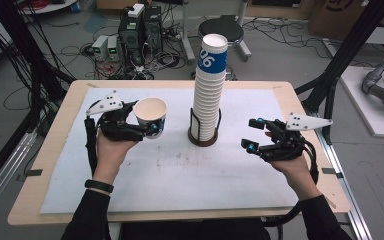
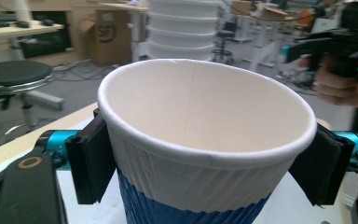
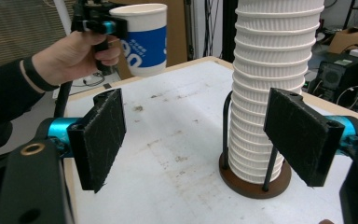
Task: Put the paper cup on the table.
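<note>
Cables and computer boxes clutter the floor beyond the white-topped table (image 1: 130,190). Left of the cup stack (image 1: 209,95), whose top cup reads "06", the left gripper (image 1: 147,128) clamps a blue-banded paper cup (image 1: 150,116), its empty inside seen from the left gripper view. At right, the right gripper (image 1: 252,134) is agape, holding nothing.

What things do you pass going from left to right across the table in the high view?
Left gripper → paper cup it holds → tall stack of paper cups in its holder → right gripper.
</note>
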Demonstrator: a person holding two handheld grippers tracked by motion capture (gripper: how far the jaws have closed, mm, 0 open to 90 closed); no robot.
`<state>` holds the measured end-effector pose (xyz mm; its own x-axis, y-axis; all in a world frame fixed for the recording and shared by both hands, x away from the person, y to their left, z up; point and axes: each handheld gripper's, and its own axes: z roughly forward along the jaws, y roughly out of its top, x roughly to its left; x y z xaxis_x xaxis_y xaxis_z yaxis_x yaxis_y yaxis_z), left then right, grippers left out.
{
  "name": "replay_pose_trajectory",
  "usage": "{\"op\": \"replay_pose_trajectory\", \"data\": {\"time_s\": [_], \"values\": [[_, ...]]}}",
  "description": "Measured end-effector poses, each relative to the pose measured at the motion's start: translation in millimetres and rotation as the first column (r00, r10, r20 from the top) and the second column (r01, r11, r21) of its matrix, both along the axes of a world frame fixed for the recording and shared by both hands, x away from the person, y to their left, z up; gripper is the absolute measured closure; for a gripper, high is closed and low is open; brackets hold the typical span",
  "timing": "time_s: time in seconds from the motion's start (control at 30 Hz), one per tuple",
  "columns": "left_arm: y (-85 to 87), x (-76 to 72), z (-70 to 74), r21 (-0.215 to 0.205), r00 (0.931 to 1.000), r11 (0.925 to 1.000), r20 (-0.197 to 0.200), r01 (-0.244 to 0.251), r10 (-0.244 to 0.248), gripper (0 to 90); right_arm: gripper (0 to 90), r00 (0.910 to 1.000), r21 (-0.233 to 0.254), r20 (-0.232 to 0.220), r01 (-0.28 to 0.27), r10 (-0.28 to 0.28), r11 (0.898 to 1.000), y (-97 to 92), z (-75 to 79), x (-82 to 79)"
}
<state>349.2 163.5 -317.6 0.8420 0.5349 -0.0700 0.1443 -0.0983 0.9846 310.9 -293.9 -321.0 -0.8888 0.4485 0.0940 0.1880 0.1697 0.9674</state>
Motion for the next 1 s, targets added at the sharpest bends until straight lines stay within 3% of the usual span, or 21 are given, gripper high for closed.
{"op": "replay_pose_trajectory", "data": {"time_s": [0.17,0.43,0.77,1.0], "values": [[5.3,10.2,-8.9,-0.007,0.9986,0.9987,-0.015,-0.050,0.050,19.1,21.0,1.0000,0.001,0.002,-0.001,0.001,1.000,0.4,0.0,0.2],[12.8,25.2,-26.2,-0.021,0.9908,0.9912,-0.037,-0.131,0.130,19.1,21.1,1.0000,-0.002,-0.006,-0.001,0.001,1.000,1.4,-0.3,0.2],[12.6,42.2,-41.6,-0.018,0.9827,0.9836,-0.050,-0.179,0.178,20.0,21.1,1.0000,-0.007,-0.004,-0.001,0.001,1.000,1.6,-0.8,0.6],[17.3,46.6,-62.5,-0.014,0.9741,0.9759,-0.065,-0.218,0.217,20.0,21.0,1.0000,-0.006,-0.010,-0.001,0.001,1.000,1.3,-1.1,0.1]]}}
